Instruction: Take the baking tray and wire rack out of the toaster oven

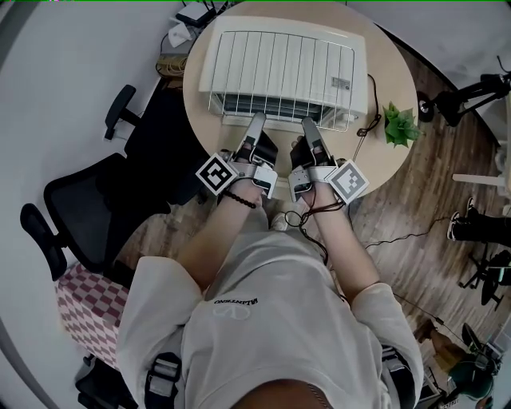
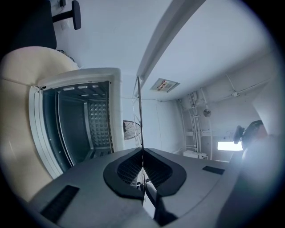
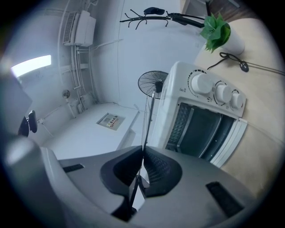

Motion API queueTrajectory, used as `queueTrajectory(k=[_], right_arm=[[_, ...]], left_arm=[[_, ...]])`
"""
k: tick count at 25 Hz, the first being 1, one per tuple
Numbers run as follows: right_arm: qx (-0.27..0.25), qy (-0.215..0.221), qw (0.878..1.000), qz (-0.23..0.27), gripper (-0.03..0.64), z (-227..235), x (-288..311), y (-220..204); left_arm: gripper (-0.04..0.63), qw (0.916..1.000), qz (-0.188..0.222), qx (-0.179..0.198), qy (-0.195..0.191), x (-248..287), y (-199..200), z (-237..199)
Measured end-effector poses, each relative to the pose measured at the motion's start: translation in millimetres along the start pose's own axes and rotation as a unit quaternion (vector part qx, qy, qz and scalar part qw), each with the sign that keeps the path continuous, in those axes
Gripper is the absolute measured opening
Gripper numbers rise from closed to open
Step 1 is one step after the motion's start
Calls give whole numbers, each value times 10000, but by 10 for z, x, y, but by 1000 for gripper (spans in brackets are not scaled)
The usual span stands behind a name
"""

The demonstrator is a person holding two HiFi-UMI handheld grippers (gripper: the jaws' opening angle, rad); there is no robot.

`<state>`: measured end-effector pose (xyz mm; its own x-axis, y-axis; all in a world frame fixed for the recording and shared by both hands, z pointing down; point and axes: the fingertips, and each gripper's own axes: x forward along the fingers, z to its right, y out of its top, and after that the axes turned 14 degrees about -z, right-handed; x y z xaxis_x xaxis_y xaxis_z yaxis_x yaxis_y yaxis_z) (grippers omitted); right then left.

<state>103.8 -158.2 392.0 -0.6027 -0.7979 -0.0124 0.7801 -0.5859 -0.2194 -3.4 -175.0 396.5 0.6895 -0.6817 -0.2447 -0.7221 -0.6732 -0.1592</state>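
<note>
Item: wire rack [image 1: 283,112], one.
Position: held flat above the round table [image 1: 399,168]. In the head view it overlaps the white toaster oven [image 1: 279,24].
Orientation: long axis runs left to right, parallel to the oven front. The wires point away from the person. It shows edge-on as a thin line in both gripper views.
Tools: left gripper [image 1: 257,118] and right gripper [image 1: 310,124] are each clamped narrow on the rack's near edge.
Oven: door [image 3: 231,142] open.
</note>
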Motion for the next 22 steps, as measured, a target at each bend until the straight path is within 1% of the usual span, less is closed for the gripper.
queueTrajectory(k=[12, 18, 22], right_arm=[[69, -52, 9996, 272, 12, 108, 292, 288], [-6, -76, 9995, 318, 14, 154, 375, 400], [32, -70, 9993, 358, 14, 170, 405, 408]], left_arm=[[6, 10000, 32, -36, 14, 345, 257, -149], [6, 9999, 57, -111, 74, 462, 313, -181], [6, 9997, 92, -123, 187, 466, 340, -218]])
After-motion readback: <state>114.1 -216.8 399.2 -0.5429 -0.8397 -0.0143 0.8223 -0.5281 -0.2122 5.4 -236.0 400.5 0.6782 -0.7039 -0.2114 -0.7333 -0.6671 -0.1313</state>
